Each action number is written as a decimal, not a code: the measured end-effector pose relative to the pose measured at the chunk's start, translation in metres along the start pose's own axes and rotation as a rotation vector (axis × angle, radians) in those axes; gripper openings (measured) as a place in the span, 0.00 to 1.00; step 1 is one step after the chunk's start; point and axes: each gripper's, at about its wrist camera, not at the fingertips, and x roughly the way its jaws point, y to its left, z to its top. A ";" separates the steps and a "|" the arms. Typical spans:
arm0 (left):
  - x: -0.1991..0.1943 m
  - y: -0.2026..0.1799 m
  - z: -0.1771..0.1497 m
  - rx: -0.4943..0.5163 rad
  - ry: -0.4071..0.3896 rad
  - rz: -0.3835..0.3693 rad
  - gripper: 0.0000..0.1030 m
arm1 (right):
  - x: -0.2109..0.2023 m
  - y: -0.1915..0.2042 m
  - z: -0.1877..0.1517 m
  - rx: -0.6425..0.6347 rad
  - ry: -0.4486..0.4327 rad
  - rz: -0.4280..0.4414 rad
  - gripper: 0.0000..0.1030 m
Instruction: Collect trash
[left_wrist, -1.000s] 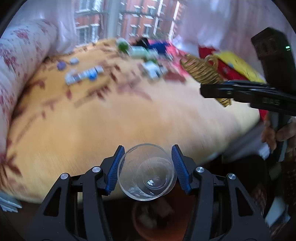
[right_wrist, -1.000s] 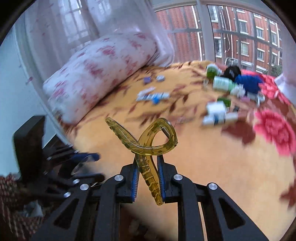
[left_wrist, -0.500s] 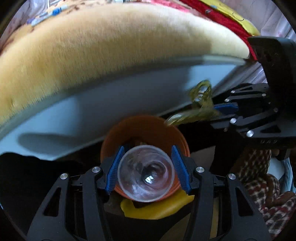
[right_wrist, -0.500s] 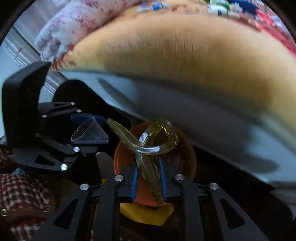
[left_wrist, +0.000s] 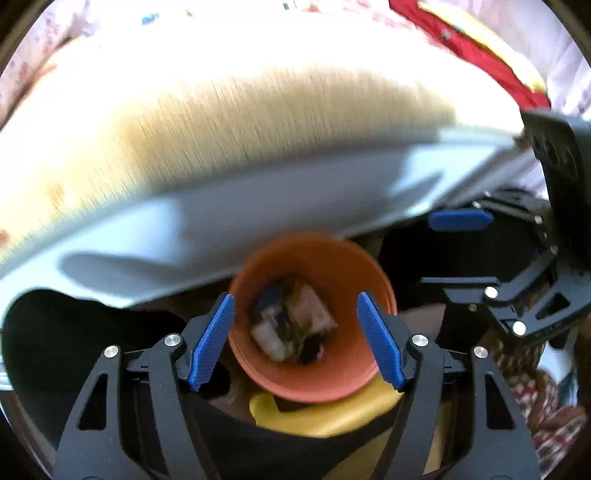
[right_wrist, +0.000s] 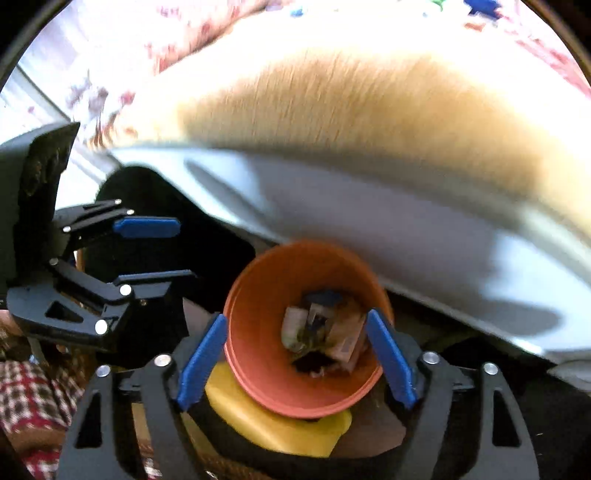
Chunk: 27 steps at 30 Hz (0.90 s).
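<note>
An orange bin (left_wrist: 343, 376) stands on the floor below the bed edge, and it also shows in the right wrist view (right_wrist: 258, 354). It holds a blurred pile of trash (left_wrist: 291, 328), also visible in the right wrist view (right_wrist: 325, 332). My left gripper (left_wrist: 295, 341) is open and empty, directly above the bin. My right gripper (right_wrist: 295, 360) is open and empty, also above the bin. Each gripper shows side-on in the other's view, the right (left_wrist: 472, 254) and the left (right_wrist: 155, 251). The clear cup and the hair clip cannot be made out.
The bed's yellow blanket (left_wrist: 229, 122) and grey-white side panel (left_wrist: 207, 229) rise just behind the bin. A yellow object (right_wrist: 273, 428) lies under the bin's near side. A red checked cloth (right_wrist: 29, 398) is at the lower left.
Both grippers have opened above the bin. The clear cup has left my left gripper and the yellow hair clip has left my right gripper. Both views have tilted down from the bed to the bin.
</note>
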 end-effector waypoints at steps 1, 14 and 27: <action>-0.008 0.000 0.005 -0.011 -0.034 0.002 0.66 | -0.008 -0.002 0.003 0.002 -0.029 -0.006 0.76; -0.075 0.012 0.083 -0.084 -0.314 0.196 0.78 | -0.082 0.005 0.057 -0.072 -0.312 -0.062 0.95; -0.085 0.033 0.136 -0.109 -0.396 0.330 0.80 | -0.098 -0.029 0.130 -0.010 -0.445 -0.072 0.95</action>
